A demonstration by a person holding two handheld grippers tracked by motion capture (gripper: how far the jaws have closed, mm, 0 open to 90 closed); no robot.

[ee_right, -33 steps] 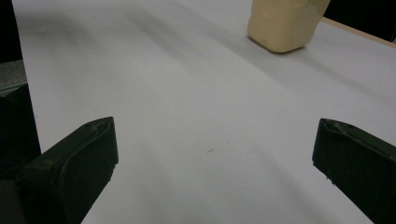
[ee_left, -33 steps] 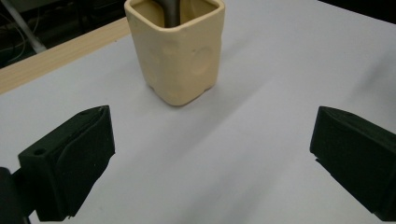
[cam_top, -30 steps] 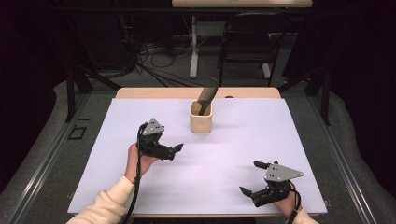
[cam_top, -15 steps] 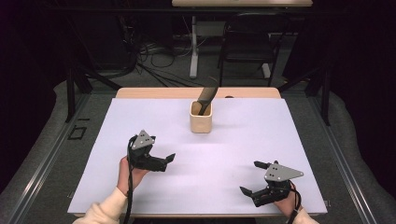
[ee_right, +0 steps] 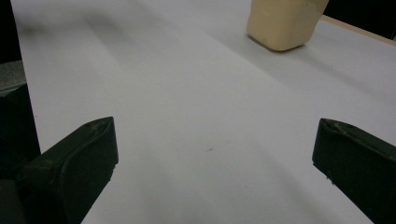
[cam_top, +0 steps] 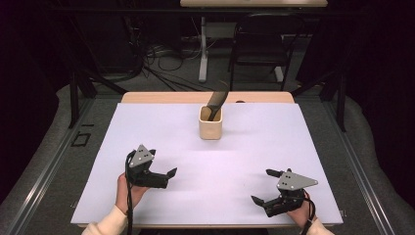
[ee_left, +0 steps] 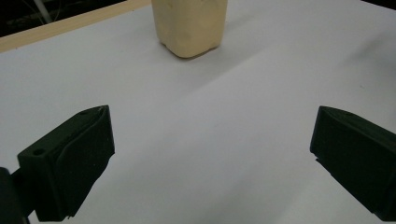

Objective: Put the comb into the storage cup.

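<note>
While both tongs rest low, spread and holding nothing:
Surface: white sheet (cam_top: 235,161) over a wooden table (cam_top: 161,97).
Room: dark; chair (cam_top: 259,46), floor cables (cam_top: 156,61).
Count: one cream cup (cam_top: 210,128) mid-table at the back, one dark utensil (cam_top: 216,99) inside; left gripper (cam_top: 164,172), right gripper (cam_top: 266,186).

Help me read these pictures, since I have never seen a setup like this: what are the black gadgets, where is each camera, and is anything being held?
A person sits at a table and holds a hand-operated tool in each hand: the left gripper and the right gripper. Each has two black jaws. The high view looks down from above the person's side. The two gripper views come from cameras riding on the tools, so the black blocks at their lower corners are the jaws. On the white table cover stands a cream cup with a dark utensil leaning in it. Both pairs of jaws stand wide apart, holding nothing.
</note>
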